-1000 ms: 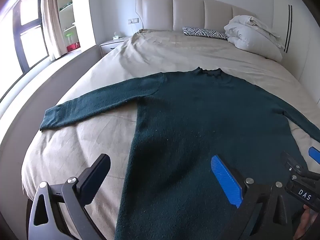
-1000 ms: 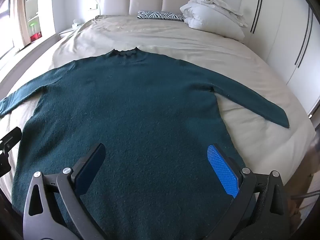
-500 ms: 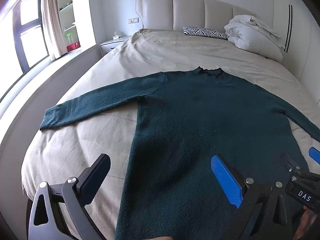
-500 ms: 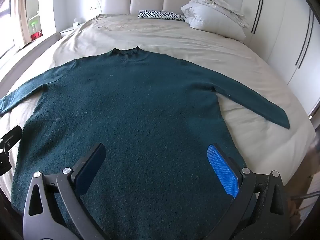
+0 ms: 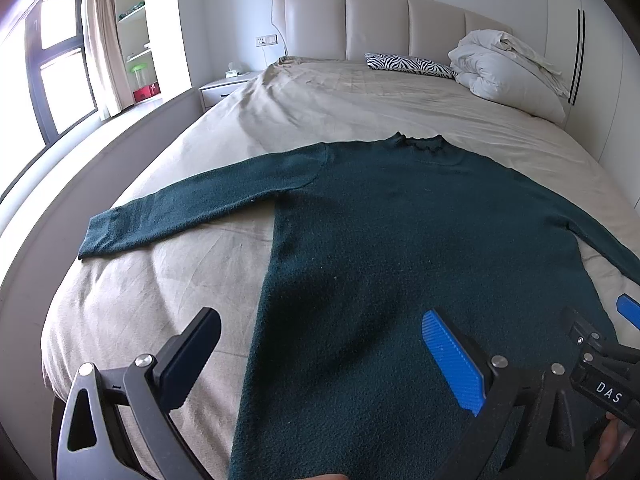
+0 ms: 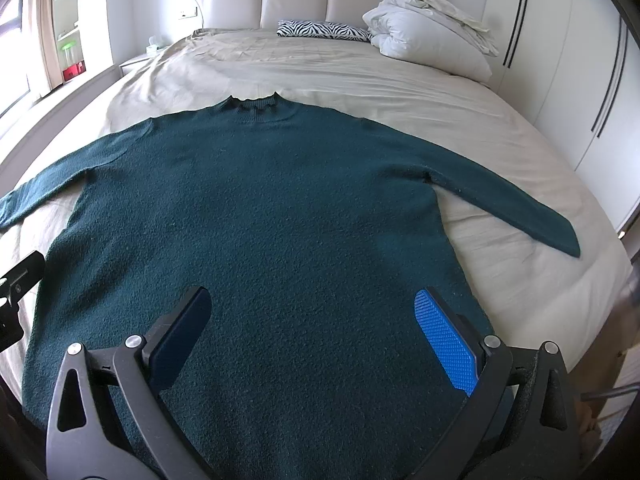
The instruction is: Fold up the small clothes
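Note:
A dark teal long-sleeved sweater [image 5: 400, 232] lies flat on the bed, collar toward the headboard, both sleeves spread out sideways; it also shows in the right wrist view [image 6: 260, 216]. My left gripper [image 5: 320, 344] is open and empty, hovering above the sweater's lower left edge. My right gripper [image 6: 312, 320] is open and empty above the lower right part of the body. The right gripper's tip shows at the right edge of the left wrist view [image 5: 628, 312].
The bed [image 5: 340, 92] has a beige sheet. A zebra-print pillow [image 6: 320, 29] and a bundled white duvet [image 6: 428, 46] lie by the padded headboard. A nightstand [image 5: 224, 88] and a window are on the left, white wardrobe doors [image 6: 592, 80] on the right.
Both views have shifted only very slightly. The sweater lies as before and both grippers stay open.

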Available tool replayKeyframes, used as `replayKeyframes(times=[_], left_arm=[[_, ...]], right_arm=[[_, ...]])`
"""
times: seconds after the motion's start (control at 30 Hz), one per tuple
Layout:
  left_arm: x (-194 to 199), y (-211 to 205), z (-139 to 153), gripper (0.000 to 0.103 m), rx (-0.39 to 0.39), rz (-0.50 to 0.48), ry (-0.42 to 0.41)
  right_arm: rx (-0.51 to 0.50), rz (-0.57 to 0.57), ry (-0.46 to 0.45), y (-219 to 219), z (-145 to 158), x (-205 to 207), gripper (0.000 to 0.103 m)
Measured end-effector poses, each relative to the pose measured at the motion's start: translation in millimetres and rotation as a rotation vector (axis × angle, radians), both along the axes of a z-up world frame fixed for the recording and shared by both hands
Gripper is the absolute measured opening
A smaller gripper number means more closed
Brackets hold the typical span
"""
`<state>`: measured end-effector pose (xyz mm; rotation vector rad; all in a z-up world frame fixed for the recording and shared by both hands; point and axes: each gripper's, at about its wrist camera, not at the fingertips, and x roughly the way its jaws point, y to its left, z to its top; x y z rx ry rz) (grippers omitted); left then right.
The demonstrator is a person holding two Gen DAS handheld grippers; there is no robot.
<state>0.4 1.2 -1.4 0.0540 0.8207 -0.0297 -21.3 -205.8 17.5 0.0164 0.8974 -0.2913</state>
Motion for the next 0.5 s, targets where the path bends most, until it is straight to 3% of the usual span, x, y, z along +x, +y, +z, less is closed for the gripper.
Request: replayKeyframes(times=[0.5], left_arm=[[0.2, 0.1, -1.5, 0.103, -0.003, 0.000, 0.003]], right_arm=[[0.002, 0.001, -0.001, 0.8, -0.5, -0.1, 0.103]])
